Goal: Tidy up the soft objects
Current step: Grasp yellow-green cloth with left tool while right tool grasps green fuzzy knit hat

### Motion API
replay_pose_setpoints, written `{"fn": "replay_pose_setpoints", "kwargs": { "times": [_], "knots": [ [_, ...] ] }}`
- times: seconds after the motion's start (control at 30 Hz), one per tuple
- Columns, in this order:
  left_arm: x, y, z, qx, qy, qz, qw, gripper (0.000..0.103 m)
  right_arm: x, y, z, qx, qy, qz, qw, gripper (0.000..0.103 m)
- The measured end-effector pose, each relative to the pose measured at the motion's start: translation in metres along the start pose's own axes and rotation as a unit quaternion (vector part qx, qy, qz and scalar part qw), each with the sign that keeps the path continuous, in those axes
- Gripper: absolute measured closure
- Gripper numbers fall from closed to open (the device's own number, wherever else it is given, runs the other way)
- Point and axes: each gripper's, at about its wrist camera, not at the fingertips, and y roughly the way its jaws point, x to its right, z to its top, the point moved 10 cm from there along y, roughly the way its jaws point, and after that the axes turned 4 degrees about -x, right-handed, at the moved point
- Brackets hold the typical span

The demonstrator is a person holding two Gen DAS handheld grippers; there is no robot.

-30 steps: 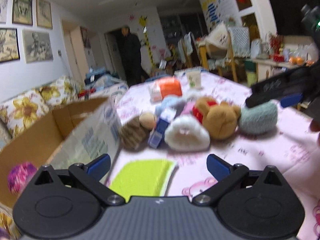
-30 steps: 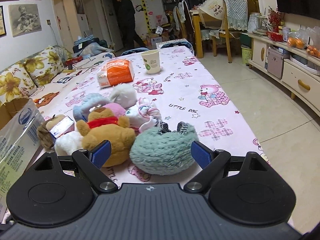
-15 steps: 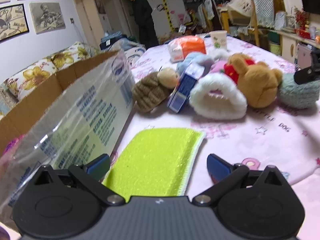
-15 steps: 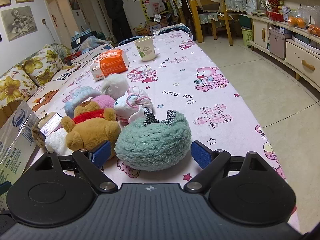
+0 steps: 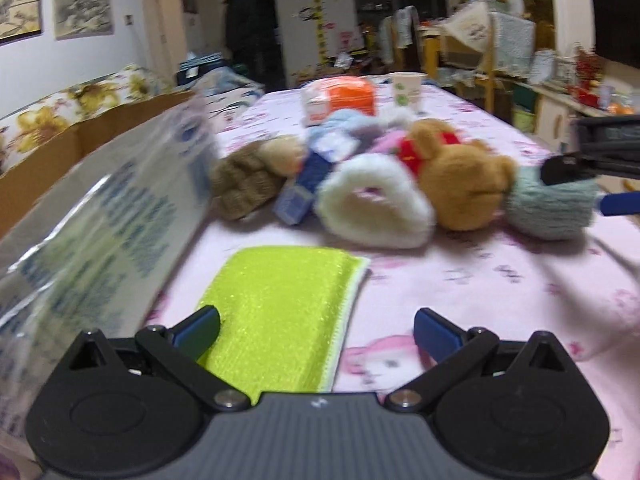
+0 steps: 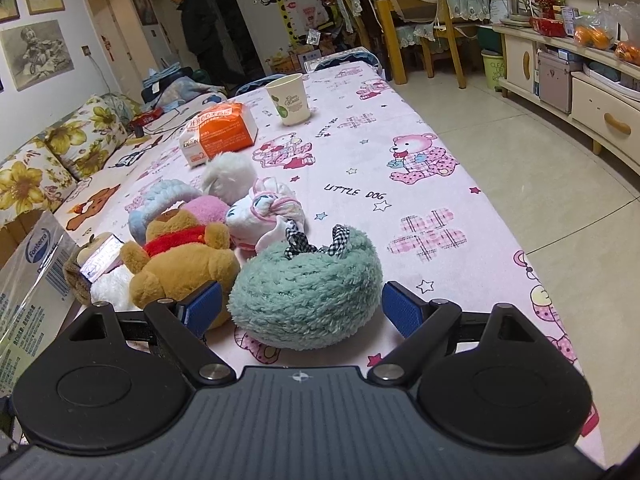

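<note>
A pile of soft toys lies on the pink tablecloth: a teal fluffy slipper (image 6: pixel 306 292), a brown bear with a red scarf (image 6: pixel 182 260), a white fluffy slipper (image 5: pixel 374 204) and a brown knitted toy (image 5: pixel 248 176). My right gripper (image 6: pixel 302 310) stands open with the teal slipper between its fingers, apart from both pads. A lime-green sponge cloth (image 5: pixel 280 316) lies flat just ahead of my left gripper (image 5: pixel 316 330), which is open and low over it. The right gripper's fingers (image 5: pixel 576 170) show at the right edge of the left wrist view.
A cardboard box (image 5: pixel 100 200) with printed plastic wrap stands at the left of the table. An orange packet (image 6: pixel 220 132) and a paper cup (image 6: pixel 290 98) sit farther back. A floral sofa (image 6: pixel 48 156) runs along the left; a person (image 6: pixel 200 36) stands in the far doorway.
My left gripper has dropped from above the box down to the green cloth. My right gripper has closed in on the teal slipper, which now sits between its fingers.
</note>
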Motion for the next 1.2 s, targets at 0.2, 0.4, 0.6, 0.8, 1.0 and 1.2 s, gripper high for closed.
{"fn": "replay_pose_setpoints", "kwargs": {
  "times": [0.2, 0.4, 0.6, 0.8, 1.0, 1.2],
  "knots": [
    [0.017, -0.016, 0.010, 0.029, 0.002, -0.057, 0.9980, 0.001, 0.005, 0.001, 0.002, 0.003, 0.002, -0.005, 1.000, 0.000],
    [-0.004, -0.009, 0.017, 0.028, 0.041, -0.002, 0.9988, 0.001, 0.008, 0.008, 0.002, -0.010, -0.002, 0.007, 1.000, 0.000],
    [-0.016, 0.012, 0.013, -0.012, 0.054, -0.013, 0.9984, 0.002, 0.007, 0.016, -0.001, -0.021, -0.004, 0.025, 0.999, 0.000],
    [-0.018, 0.022, 0.012, -0.033, 0.030, -0.033, 0.9984, 0.002, 0.003, 0.025, -0.002, -0.029, -0.009, 0.034, 0.999, 0.000],
    [-0.016, 0.024, 0.015, -0.031, 0.016, -0.049, 0.9982, 0.017, 0.003, 0.025, -0.002, -0.030, -0.011, 0.035, 0.999, 0.000],
    [-0.012, 0.026, 0.019, -0.023, 0.022, -0.059, 0.9977, 0.023, 0.004, 0.027, 0.000, -0.034, -0.010, 0.030, 0.999, 0.000]
  ]
}}
